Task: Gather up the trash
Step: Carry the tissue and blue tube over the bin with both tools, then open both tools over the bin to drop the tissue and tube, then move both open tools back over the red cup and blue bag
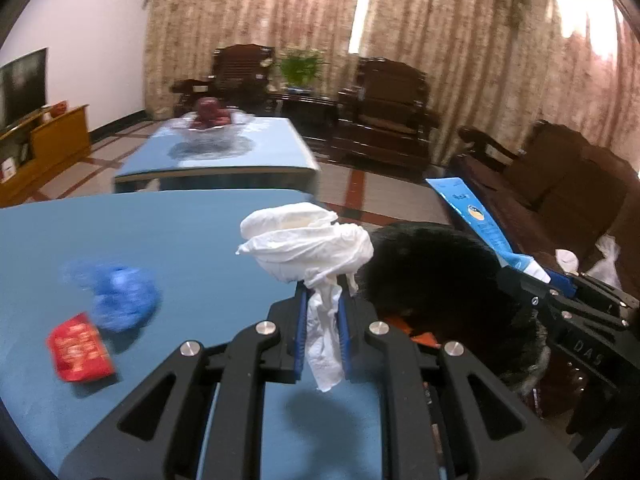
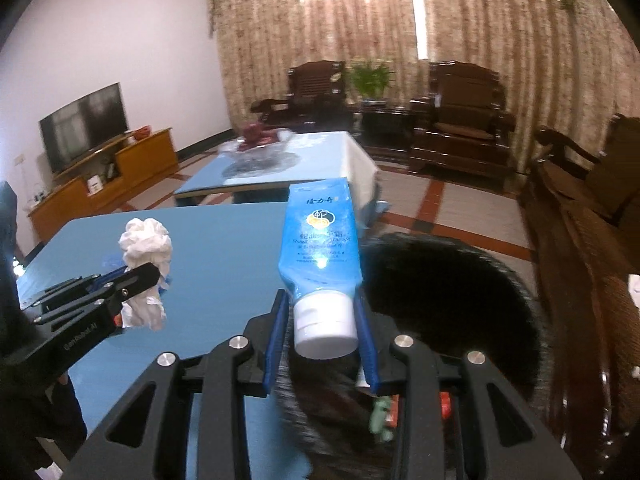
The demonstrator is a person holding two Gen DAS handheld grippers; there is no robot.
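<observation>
The left claw (image 1: 323, 334) was clamped on a crumpled white tissue (image 1: 310, 246), holding it above the edge of the blue surface (image 1: 168, 240). Just to its right, the right claw (image 2: 323, 330) gripped a blue tube (image 2: 320, 240) by its white cap, the tube standing upright over the black-lined trash bin (image 2: 440, 288) beside the surface. A blue wad (image 1: 120, 296) and a red packet (image 1: 78, 348) lay on the surface, near each other.

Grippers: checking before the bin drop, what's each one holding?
Left gripper: shut on crumpled white tissue.
Right gripper: shut on blue tube, gripped at its white cap.
</observation>
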